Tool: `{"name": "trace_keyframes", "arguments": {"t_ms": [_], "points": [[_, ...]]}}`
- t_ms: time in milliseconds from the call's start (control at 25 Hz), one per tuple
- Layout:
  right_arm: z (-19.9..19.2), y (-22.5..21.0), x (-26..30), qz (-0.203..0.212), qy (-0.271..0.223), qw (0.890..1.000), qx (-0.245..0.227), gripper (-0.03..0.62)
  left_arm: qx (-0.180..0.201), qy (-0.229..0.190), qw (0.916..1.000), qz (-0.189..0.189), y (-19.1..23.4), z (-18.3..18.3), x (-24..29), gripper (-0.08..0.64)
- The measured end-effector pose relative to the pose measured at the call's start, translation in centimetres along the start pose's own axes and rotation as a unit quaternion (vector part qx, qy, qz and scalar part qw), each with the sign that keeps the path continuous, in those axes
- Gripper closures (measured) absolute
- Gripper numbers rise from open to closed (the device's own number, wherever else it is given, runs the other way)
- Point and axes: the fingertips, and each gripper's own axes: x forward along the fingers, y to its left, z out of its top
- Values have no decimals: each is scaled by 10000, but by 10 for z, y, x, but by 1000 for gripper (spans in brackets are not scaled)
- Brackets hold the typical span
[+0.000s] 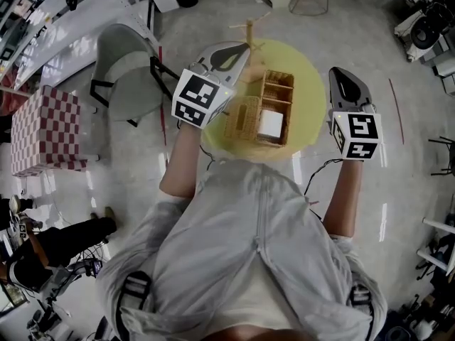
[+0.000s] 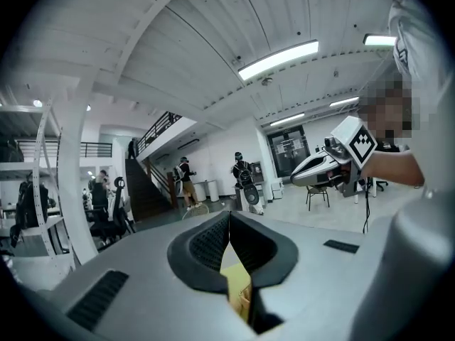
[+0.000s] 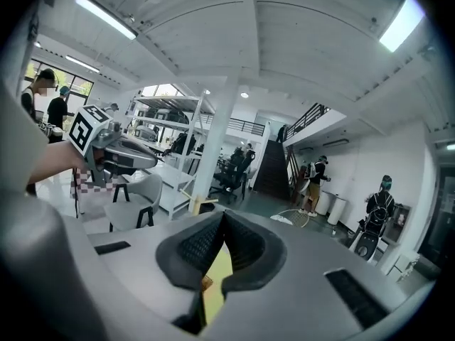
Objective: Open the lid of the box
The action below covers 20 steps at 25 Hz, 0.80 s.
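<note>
Holding my left gripper point(image 1: 240, 54) and right gripper point(image 1: 343, 77) raised and pointing out across the room, I have both pairs of jaws clenched on nothing, which I take as standing clear of the work. The woven bamboo box point(image 1: 276, 98) with compartments sits on the round yellow bench point(image 1: 307, 84), below and between my jaws. Its wicker lid point(image 1: 242, 119) seems to lie swung open beneath my left jaws, so I judge the opening done.

The box point(image 1: 277, 89) is woven wicker, the yellow table point(image 1: 310, 114) matt, the pale floor point(image 1: 405, 190) glossy.
</note>
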Motion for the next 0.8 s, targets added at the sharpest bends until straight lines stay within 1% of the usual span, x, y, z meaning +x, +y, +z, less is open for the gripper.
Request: {"name": "trace_keyframes", "arguments": {"t_ms": [120, 280, 800], "points": [[7, -2, -4, 12, -84, 9999, -65, 569, 77, -97, 9999, -24, -6, 10, 2, 531], [7, -1, -5, 70, -91, 9998, -136, 569, 143, -69, 9999, -31, -9, 12, 5, 531], [9, 4, -1, 185, -119, 9997, -91, 569, 105, -17, 9999, 20, -11, 10, 6, 531]]}}
